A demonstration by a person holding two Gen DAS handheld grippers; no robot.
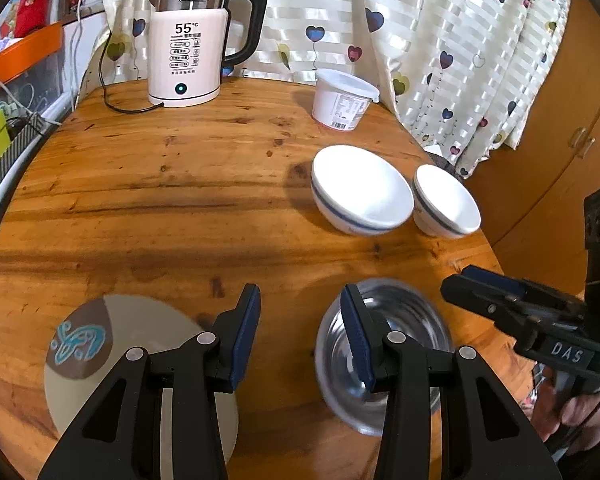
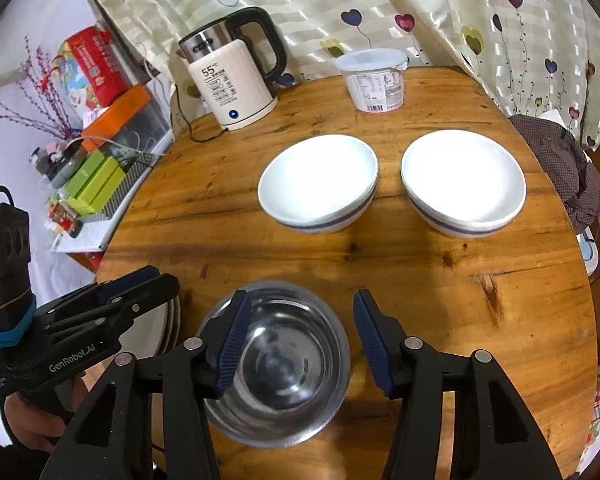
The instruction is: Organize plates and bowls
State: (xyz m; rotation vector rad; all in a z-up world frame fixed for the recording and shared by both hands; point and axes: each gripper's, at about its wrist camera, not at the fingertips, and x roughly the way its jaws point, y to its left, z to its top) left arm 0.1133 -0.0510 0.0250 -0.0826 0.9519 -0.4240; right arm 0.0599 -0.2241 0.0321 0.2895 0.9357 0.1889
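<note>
Right wrist: open tongs [image 2: 298,340] above steel bowl [image 2: 284,364]

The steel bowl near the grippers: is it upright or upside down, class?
Upright: the steel bowl shows its open rim and shiny empty inside from above, resting on the table.

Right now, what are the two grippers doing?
Left gripper: open, holding nothing.
Right gripper: open, fingers either side of the steel bowl, not gripping.

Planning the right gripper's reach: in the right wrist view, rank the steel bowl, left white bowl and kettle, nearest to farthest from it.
1. Steel bowl, between the right gripper jaws.
2. Left white bowl, mid-table.
3. Kettle, far left edge.
</note>
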